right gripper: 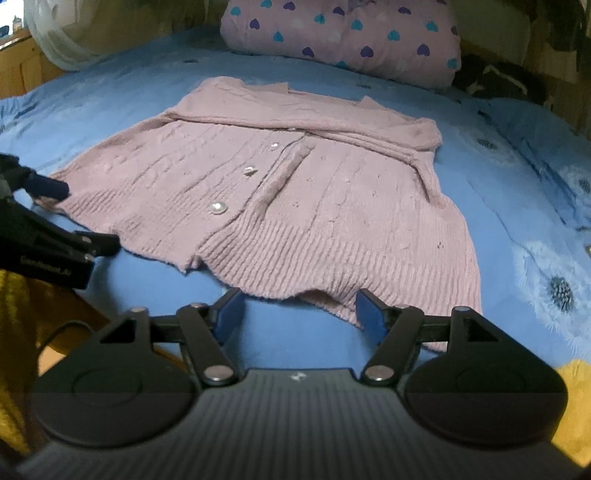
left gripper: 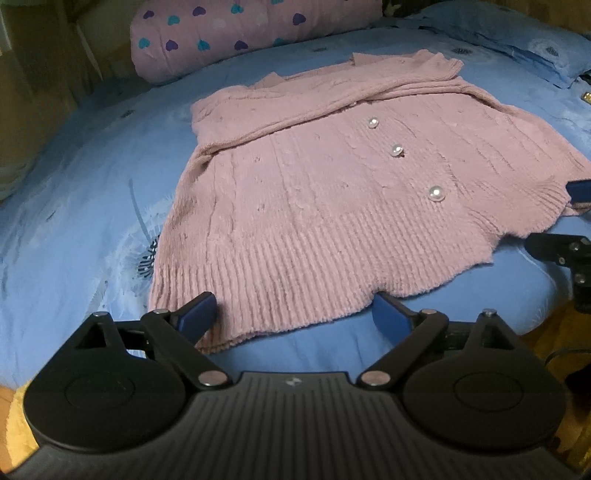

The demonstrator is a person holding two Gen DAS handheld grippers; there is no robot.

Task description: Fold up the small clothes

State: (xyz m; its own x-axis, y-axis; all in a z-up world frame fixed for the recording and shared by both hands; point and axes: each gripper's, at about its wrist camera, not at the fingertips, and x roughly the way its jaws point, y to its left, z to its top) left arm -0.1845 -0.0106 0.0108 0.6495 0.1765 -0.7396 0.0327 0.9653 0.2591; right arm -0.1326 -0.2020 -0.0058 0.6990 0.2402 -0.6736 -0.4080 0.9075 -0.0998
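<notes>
A pink knitted cardigan with pearl buttons lies flat on the blue bedsheet, sleeves folded across its upper part. My left gripper is open, its jaws spread over the ribbed hem at one bottom corner. My right gripper is open, jaws astride the hem at the other bottom corner of the cardigan. The right gripper's blue pad shows at the right edge of the left wrist view. The left gripper's pad shows at the left of the right wrist view.
A pink pillow with heart print lies at the head of the bed and also shows in the right wrist view. A blue pillow lies at the far right. The bed's near edge and wooden floor are beside the grippers.
</notes>
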